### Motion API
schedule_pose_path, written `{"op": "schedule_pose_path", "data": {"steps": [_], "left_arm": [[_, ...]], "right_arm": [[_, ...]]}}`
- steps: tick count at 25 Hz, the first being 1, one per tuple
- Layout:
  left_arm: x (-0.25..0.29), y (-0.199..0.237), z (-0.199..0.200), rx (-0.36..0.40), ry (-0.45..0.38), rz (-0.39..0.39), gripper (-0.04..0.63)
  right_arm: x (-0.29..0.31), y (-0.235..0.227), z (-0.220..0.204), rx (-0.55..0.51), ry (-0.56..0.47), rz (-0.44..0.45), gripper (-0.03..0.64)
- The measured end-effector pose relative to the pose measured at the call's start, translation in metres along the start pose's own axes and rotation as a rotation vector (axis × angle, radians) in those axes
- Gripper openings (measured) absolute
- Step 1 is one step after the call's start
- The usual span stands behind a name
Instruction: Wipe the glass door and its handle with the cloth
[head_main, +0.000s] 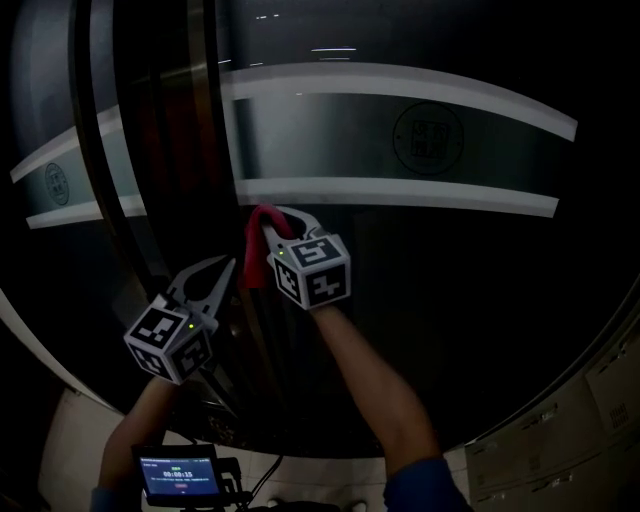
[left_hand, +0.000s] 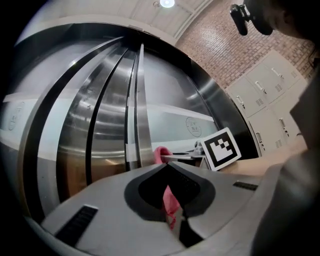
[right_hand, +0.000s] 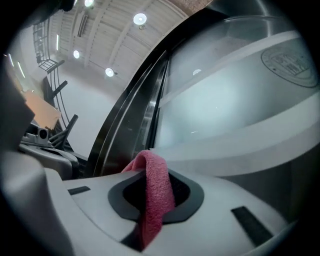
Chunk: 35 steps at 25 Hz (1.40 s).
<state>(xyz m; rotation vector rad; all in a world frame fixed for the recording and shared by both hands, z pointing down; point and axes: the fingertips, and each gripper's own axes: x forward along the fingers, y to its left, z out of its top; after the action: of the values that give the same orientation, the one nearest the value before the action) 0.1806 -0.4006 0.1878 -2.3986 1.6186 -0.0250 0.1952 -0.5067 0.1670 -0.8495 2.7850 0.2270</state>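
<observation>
Clenching the red cloth at its fold, the right hand-held gripper is raised to the glass door. Its jaws are shut tight on the fabric. In the right gripper view the cloth humps over the jaw tips and trails back through the hollow between them, so a soft pad, not bare plastic, faces the pane.

Just below and to the left, the left hand-held gripper points up toward the hanging tail of the cloth. Its own view shows the jaws closed, with a strip of the same red fabric caught in the hollow between them. It seems to be pinching the loose end, probably to keep the cloth taut and stop it flapping.

Beyond both jaws stands an upright steel bar, most likely the handle, at the door's edge. The cloth sits just beside it, under the lower frosted band that crosses the dark glass. I cannot tell whether the fabric is pressed against the pane or the bar.
</observation>
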Motion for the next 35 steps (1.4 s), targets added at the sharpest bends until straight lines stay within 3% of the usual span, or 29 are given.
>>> {"op": "schedule_pose_path", "data": {"steps": [5,10,17,24,31,35], "left_arm": [[0.026,-0.029,-0.023,-0.060,0.009,-0.071,0.012],[0.068,-0.087,-0.030,-0.052,-0.005,-0.141,0.012],[0.134,-0.177,-0.024,-0.091,-0.038,-0.180,0.012],[0.176,-0.227,-0.028,-0.094,-0.015,-0.199,0.012],[0.177,-0.221,-0.036,-0.106,0.001,-0.170,0.012],[0.161,-0.198,-0.036,-0.102,-0.003,-0.146,0.011]], "right_arm": [[-0.047,-0.054,-0.012,-0.065,0.039,-0.117,0.034],[-0.120,-0.128,-0.008,-0.111,0.059,-0.222,0.034],[-0.251,-0.242,0.002,-0.154,0.095,-0.370,0.035],[-0.343,-0.323,0.022,-0.149,0.084,-0.491,0.035],[-0.372,-0.349,0.025,-0.139,0.069,-0.568,0.035],[-0.344,-0.310,0.023,-0.223,0.099,-0.523,0.034]]}}
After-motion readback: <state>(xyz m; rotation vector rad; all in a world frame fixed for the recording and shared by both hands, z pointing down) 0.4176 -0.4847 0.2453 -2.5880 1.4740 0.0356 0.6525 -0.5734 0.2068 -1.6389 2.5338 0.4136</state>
